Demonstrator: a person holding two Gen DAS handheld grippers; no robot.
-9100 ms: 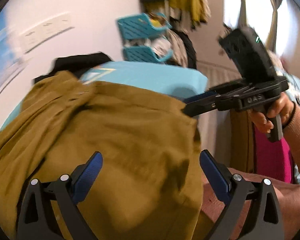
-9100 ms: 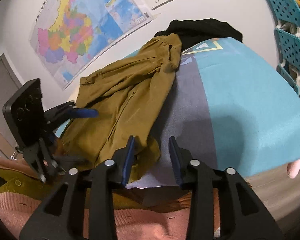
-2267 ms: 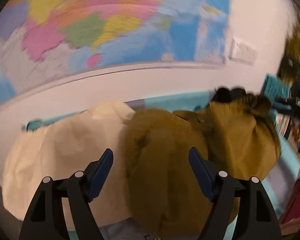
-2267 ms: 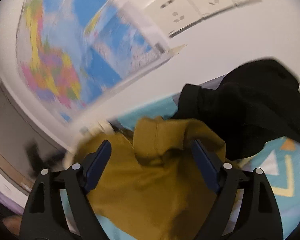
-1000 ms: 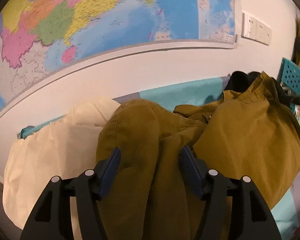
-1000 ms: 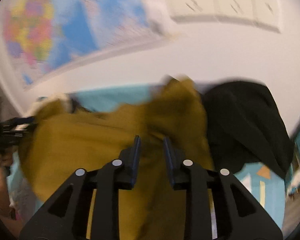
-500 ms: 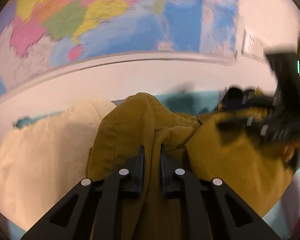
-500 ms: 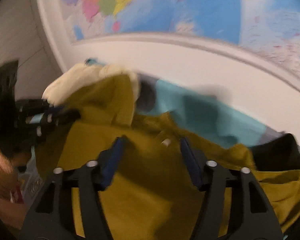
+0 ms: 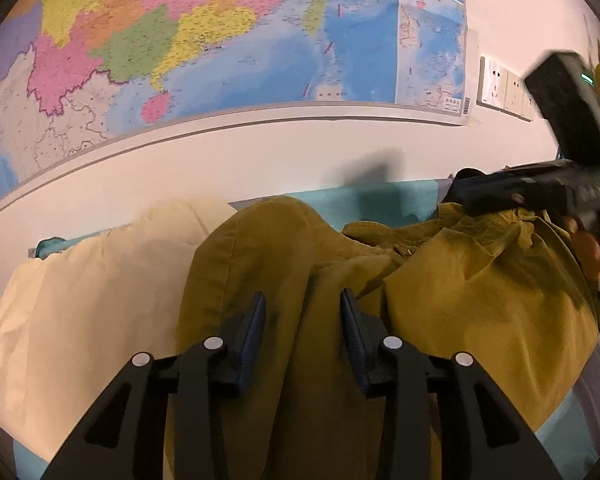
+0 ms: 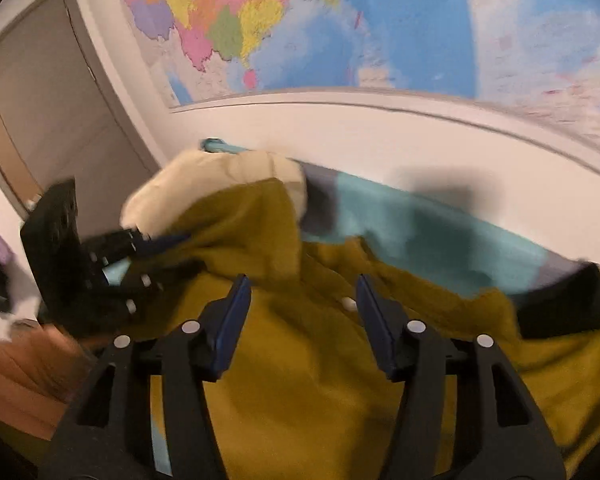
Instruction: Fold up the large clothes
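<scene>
A large olive jacket (image 9: 480,300) lies crumpled on a teal-covered surface (image 9: 380,196) against the wall. My left gripper (image 9: 302,296) sits low over its left part. The jaws are opening, and a raised fold of olive cloth runs between the pads without being pinched. My right gripper (image 10: 303,280) hovers over the middle of the jacket (image 10: 300,380), its jaws also opening, with cloth below them and nothing clamped. In the left wrist view the right gripper (image 9: 472,196) reaches in from the right, held by a hand (image 9: 588,248). The left gripper (image 10: 180,248) shows at the left of the right wrist view.
A cream garment (image 9: 92,280) lies left of the jacket, partly under it. A black garment (image 10: 572,304) lies at the right end. A wall map (image 9: 220,40) and sockets (image 9: 500,84) are close behind the surface. A door (image 10: 40,100) stands at the far left.
Half a second ago my left jaws were pinched on an olive fold; they have since parted. My right gripper swung left across the jacket from the black garment, and its jaws widened.
</scene>
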